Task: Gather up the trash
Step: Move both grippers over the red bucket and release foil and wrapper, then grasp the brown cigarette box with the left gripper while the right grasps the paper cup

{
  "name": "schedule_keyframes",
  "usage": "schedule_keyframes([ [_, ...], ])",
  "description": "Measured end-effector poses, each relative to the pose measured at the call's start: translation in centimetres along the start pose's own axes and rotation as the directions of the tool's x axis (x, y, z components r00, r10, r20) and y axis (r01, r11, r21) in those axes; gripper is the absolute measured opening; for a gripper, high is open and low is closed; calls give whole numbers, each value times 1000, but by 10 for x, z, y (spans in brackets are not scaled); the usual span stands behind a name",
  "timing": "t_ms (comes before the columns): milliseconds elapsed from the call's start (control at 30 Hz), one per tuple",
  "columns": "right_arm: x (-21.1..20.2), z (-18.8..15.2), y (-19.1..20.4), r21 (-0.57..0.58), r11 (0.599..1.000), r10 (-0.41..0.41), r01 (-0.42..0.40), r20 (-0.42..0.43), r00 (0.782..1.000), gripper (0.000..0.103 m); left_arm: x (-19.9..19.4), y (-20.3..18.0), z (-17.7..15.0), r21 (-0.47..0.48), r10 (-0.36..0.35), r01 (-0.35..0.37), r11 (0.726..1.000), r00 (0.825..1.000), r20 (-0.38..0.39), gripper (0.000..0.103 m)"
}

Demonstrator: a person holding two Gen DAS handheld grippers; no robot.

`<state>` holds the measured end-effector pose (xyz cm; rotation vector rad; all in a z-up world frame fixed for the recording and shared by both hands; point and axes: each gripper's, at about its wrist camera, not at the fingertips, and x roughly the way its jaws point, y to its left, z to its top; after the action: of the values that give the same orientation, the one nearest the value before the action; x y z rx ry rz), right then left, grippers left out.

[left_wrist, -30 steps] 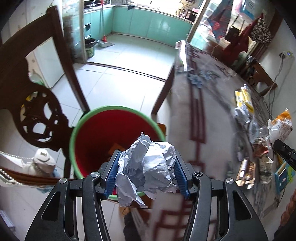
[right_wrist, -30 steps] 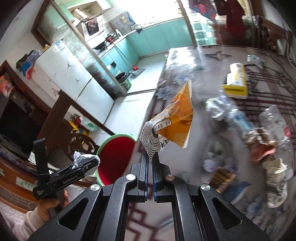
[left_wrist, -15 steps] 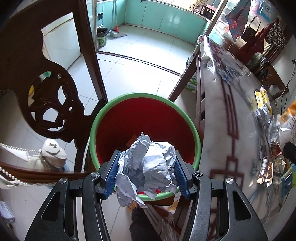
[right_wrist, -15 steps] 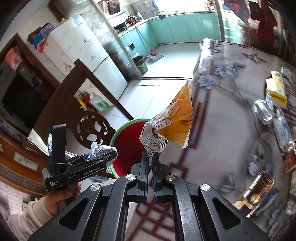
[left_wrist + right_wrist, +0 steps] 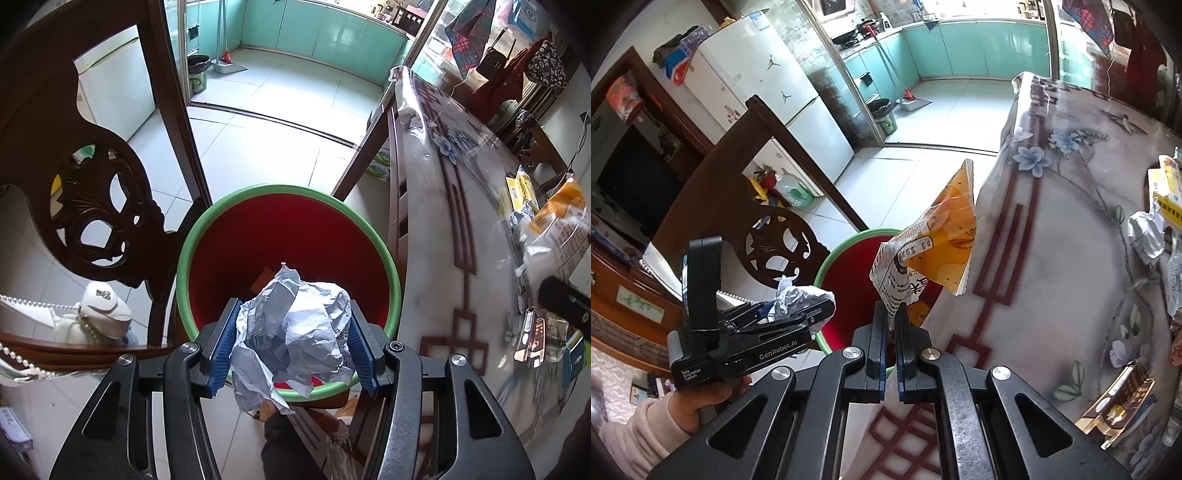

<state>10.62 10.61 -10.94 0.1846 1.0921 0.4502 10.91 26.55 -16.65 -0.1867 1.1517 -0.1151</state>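
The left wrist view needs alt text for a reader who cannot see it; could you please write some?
The left tool grips a crumpled paper ball over a red bin with a green rim. A carved chair stands to the bin's left, and a littered table to its right.

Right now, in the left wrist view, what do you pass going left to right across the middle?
Carved chair back → red bin with green rim → table edge → orange snack wrapper at the far right.

One red bin [image 5: 288,236], one crumpled paper ball [image 5: 295,325], one orange snack wrapper [image 5: 938,243], one carved chair [image 5: 92,206].
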Motion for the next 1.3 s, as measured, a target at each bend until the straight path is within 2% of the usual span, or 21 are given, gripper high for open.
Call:
schedule_keyframes([
  [467,27,7,21,-68,998,16,-18,-36,999,3,1,8,0,-27,3,-3,1000,1000,-1,53],
  [500,29,8,21,-69,997,17,-20,-41,999,7,0,8,0,-28,5,-5,1000,1000,0,53],
  [533,31,8,22,-67,998,11,-14,-44,999,14,0,9,0,-31,11,-11,999,1000,3,55],
  [633,31,9,22,-67,998,4,-7,-39,999,22,-2,12,0,-41,39,-38,998,999,14,67],
  [933,14,2,23,-81,997,-17,15,-18,1000,22,-10,11,2,-35,34,-33,999,999,36,74],
  [1067,4,-1,21,-80,997,-19,19,-11,1000,23,-15,6,3,-22,43,-42,999,998,50,80],
  [1300,-12,-7,15,-66,997,-29,30,10,1000,23,-19,-3,2,-14,26,-25,1000,998,53,80],
])
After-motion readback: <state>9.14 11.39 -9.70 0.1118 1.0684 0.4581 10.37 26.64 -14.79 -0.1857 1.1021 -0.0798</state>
